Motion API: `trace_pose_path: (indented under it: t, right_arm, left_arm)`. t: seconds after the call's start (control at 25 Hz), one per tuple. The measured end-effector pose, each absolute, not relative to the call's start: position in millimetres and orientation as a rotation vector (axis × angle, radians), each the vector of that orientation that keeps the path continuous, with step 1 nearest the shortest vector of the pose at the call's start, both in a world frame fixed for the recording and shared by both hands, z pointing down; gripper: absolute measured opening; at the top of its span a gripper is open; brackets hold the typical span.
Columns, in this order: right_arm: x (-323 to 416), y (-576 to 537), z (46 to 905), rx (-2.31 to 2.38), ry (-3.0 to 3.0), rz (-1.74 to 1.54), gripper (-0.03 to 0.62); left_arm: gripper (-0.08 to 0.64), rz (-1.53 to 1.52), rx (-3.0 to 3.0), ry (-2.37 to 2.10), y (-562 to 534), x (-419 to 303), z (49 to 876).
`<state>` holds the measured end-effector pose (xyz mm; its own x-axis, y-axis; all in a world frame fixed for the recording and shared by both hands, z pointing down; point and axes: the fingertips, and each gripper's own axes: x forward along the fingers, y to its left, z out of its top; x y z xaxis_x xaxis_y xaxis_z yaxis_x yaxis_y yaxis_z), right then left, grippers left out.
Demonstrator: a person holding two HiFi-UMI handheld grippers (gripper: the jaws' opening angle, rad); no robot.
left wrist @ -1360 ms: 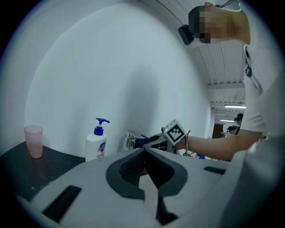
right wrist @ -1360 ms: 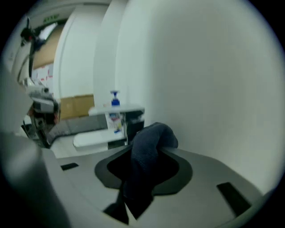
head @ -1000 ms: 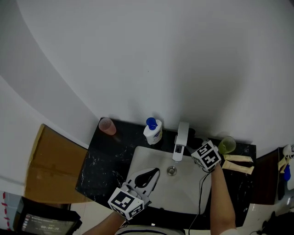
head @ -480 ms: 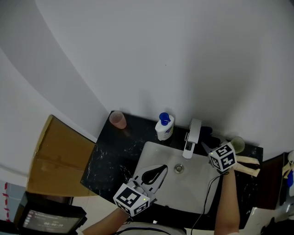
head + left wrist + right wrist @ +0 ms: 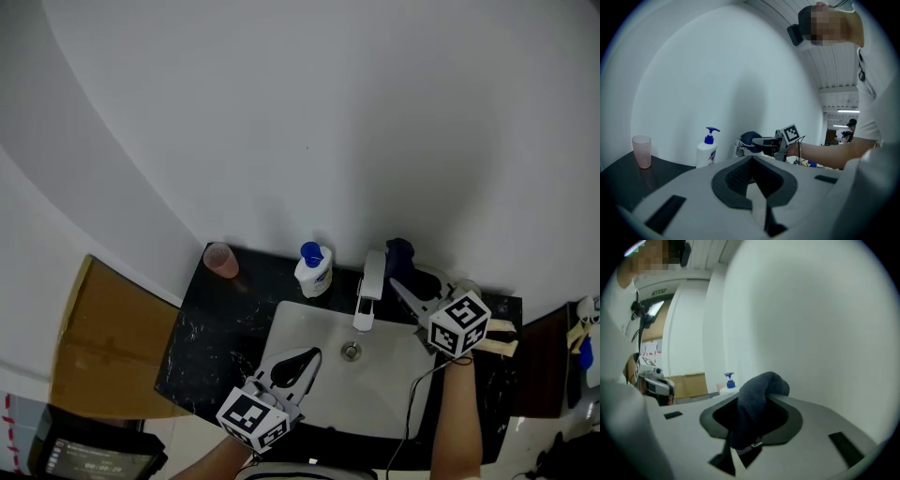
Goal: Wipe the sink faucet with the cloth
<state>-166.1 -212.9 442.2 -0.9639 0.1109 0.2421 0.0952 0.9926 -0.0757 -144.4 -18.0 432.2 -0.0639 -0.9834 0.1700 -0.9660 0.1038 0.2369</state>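
The white faucet [image 5: 371, 281] stands at the back of the sink [image 5: 309, 323], its spout over the drain. My right gripper [image 5: 401, 277] is shut on a dark blue cloth [image 5: 400, 251], which bulges from its jaws just right of the faucet's top. In the right gripper view the cloth [image 5: 754, 404] fills the gap between the jaws. My left gripper [image 5: 312, 356] hovers over the sink's front left, its jaws shut with nothing in them. From the left gripper view, the cloth [image 5: 751, 138] shows beside the faucet [image 5: 739, 150].
A soap bottle [image 5: 313, 267] with a blue pump stands left of the faucet, and a pink cup [image 5: 221, 259] sits at the black counter's [image 5: 211, 319] back left corner. A cardboard box [image 5: 103, 347] lies left of the counter. Beige items [image 5: 502, 336] lie at the right.
My right gripper has risen with the cloth from beside the spout to the top of the faucet and has tilted. The left gripper has stayed over the sink.
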Motion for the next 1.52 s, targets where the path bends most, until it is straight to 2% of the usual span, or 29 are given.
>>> trace_pose_path:
  t: [0.08,0.28,0.44,0.56,0.8,0.88,1.0,1.16,1.32,1.52]
  right_arm:
    - [-162.6,-221.9,441.5,-0.108,-2.875,0.044,0.129]
    - [-160.6,-236.2,541.8,0.021,-2.524,-0.134,0.129]
    - [-173.8,-224.0,574.8,-0.02,-2.457,-0.126,0.129]
    - [-177.0,-218.0,553.5,-0.081,-2.552,-0.064,0.129]
    - [-162.6,-222.4,425.6,-0.178,-2.995,0.235,0.129]
    - [-160.4,-234.2,438.2,-0.103,-2.944,0.225,0.129]
    - [-155.5,-245.2,518.2,0.028,-2.636,0.052,0.129]
    - [-161.5,-221.9,581.1,-0.029,-2.44,-0.056,0.129]
    - [-175.0,-208.5,566.1,-0.096,-2.55,0.008,0.129]
    - [-168.4,-209.5,471.3,-0.105,-2.826,0.039,0.129]
  left_arm:
    - [0.0,-0.081,1.921,-2.105,-19.8,-145.3,427.3]
    - [0.0,-0.09,1.932,-2.102,-19.8,-143.1,428.6]
    - [0.0,-0.089,1.92,-2.102,-17.4,-144.6,428.9]
    - [0.0,-0.086,1.916,-2.103,-16.2,-144.7,427.3]
    - [0.001,-0.097,1.941,-2.1,-19.7,-142.9,425.8]
    - [0.0,-0.102,1.941,-2.104,-19.5,-144.7,424.8]
    - [0.0,-0.104,1.932,-2.108,-15.2,-146.7,424.7]
    - [0.0,-0.096,1.933,-2.11,-7.3,-145.1,427.0]
    - [0.0,-0.093,1.931,-2.136,1.1,-148.3,422.1]
    - [0.0,-0.111,1.944,-2.121,7.8,-143.5,425.0]
